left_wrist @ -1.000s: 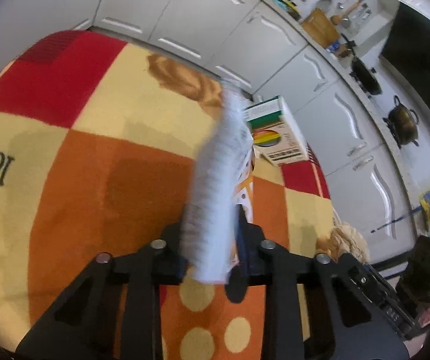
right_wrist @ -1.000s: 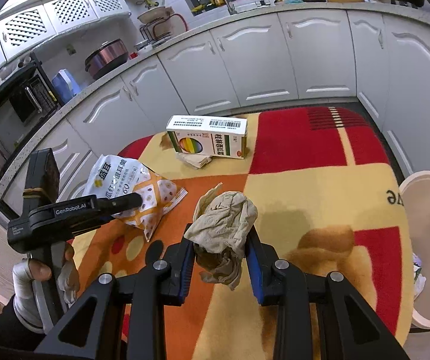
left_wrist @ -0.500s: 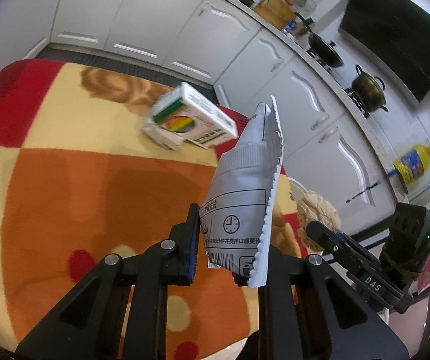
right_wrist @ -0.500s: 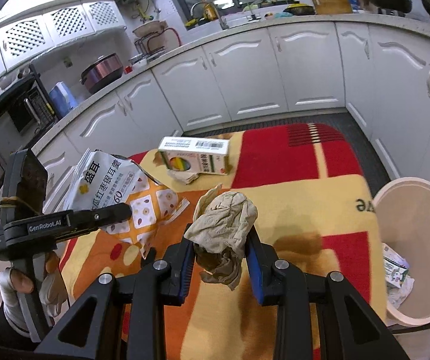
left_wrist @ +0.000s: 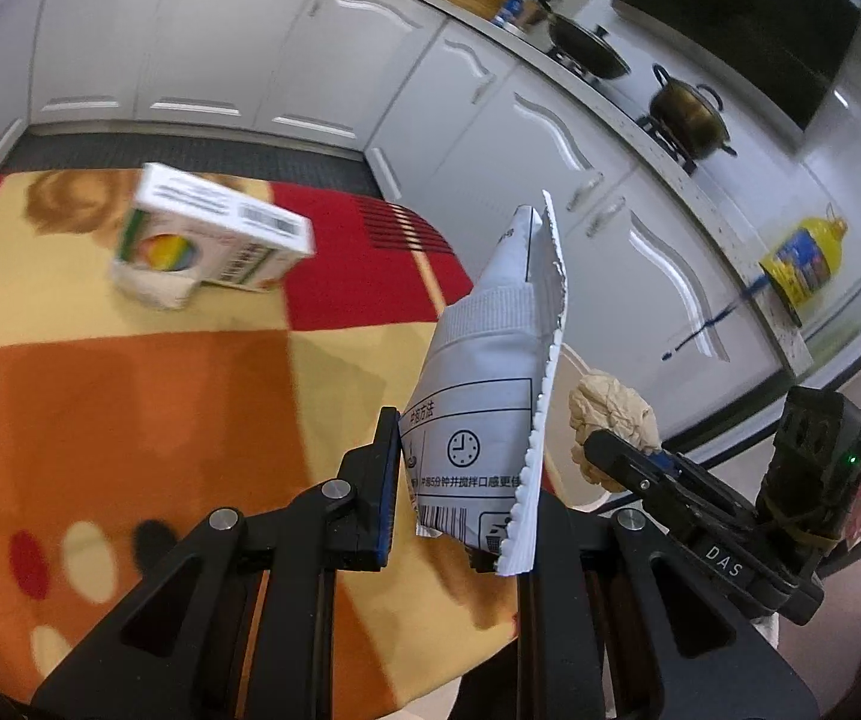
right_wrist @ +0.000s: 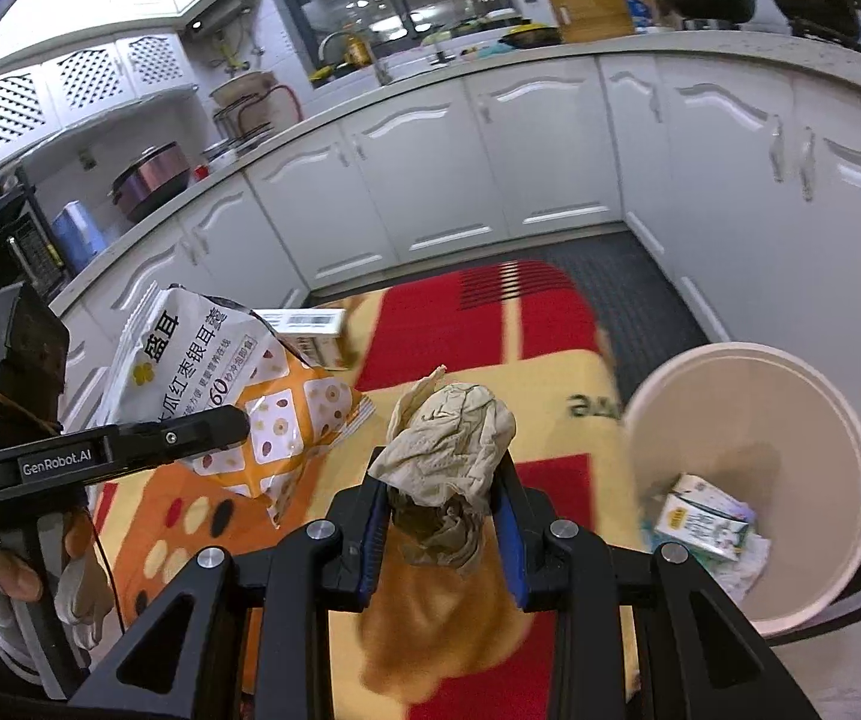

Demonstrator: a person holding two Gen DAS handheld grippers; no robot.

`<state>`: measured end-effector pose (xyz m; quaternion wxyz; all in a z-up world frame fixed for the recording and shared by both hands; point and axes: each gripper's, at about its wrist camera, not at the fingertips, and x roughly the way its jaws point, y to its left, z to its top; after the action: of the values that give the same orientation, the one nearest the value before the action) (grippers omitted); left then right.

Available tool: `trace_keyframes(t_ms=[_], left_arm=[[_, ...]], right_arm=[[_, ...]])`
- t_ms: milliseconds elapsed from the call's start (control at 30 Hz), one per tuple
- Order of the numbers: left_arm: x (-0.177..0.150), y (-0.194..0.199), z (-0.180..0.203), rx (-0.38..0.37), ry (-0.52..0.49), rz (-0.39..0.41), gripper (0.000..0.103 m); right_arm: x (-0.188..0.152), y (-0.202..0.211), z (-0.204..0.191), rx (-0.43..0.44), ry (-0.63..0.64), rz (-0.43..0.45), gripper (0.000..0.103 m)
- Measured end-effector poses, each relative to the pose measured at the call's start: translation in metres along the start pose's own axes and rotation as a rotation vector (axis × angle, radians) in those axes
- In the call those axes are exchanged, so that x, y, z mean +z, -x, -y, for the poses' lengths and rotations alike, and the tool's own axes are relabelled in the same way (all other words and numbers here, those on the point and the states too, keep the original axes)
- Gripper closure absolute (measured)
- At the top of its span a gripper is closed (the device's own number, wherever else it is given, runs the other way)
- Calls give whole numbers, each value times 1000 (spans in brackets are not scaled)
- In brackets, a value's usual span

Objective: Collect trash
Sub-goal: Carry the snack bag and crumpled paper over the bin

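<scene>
The left gripper (left_wrist: 460,510) pinches a foil pouch (left_wrist: 490,372) by its bottom edge, jaws nearly shut, so it hangs clear of the cloth. The right gripper (right_wrist: 439,516) clamps a crumpled tissue (right_wrist: 448,438), jaws part open, near the bin (right_wrist: 748,396) for dropping. A box (left_wrist: 214,240) waits on the table.

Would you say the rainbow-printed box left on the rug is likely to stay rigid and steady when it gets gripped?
The box probably stays rigid: its edges look crisp. It is likely light, being thin card. It may tip, since one end rests on crumpled paper.
</scene>
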<state>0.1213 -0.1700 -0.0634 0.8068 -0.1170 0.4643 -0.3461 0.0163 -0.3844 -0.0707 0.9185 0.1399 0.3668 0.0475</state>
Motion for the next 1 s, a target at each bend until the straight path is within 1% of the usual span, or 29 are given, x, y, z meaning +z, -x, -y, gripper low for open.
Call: trace_keyframes(t_ms=[333, 600, 800, 1000], left_arm=[[3, -48, 48, -23, -70, -62, 88], [8, -86, 81, -55, -107, -110, 88], [11, -117, 98, -72, -122, -151, 88], [11, -143, 111, -68, -134, -180, 88]], right_arm=[[-5, 23, 50, -77, -83, 20, 73], [-9, 30, 89, -136, -145, 20, 73], [-14, 32, 124, -181, -206, 9, 73], [-20, 31, 144, -197, -248, -6, 73]])
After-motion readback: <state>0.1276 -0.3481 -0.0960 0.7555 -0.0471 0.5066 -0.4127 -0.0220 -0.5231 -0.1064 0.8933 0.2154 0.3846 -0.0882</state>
